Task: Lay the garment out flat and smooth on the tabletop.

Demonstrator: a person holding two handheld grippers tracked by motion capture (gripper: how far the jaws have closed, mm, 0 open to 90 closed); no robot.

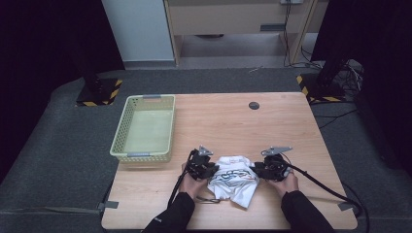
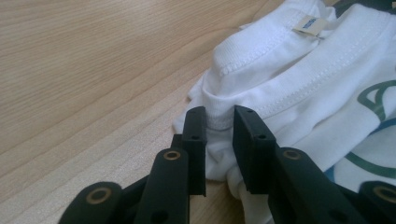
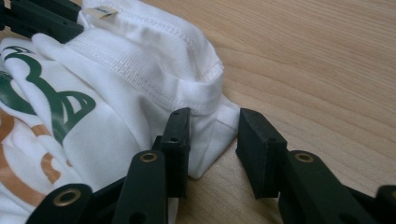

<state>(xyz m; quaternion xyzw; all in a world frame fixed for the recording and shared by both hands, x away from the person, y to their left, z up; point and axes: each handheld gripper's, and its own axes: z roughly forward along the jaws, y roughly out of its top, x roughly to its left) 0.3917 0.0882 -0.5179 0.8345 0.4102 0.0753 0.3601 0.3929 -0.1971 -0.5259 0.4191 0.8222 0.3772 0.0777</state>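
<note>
A crumpled white T-shirt with a green, orange and blue print lies on the wooden table near its front edge. My left gripper is at the shirt's left side. In the left gripper view its jaws stand close together, pinching a fold of the ribbed collar of the T-shirt. My right gripper is at the shirt's right side. In the right gripper view it stands open, with a corner of the T-shirt by the collar lying between the jaws against the left one.
A pale yellow-green plastic basket sits at the table's left edge, with nothing seen inside. A small dark round cap is set in the tabletop at the back. Bare wood stretches behind and to the right of the shirt. Cables trail off the front corners.
</note>
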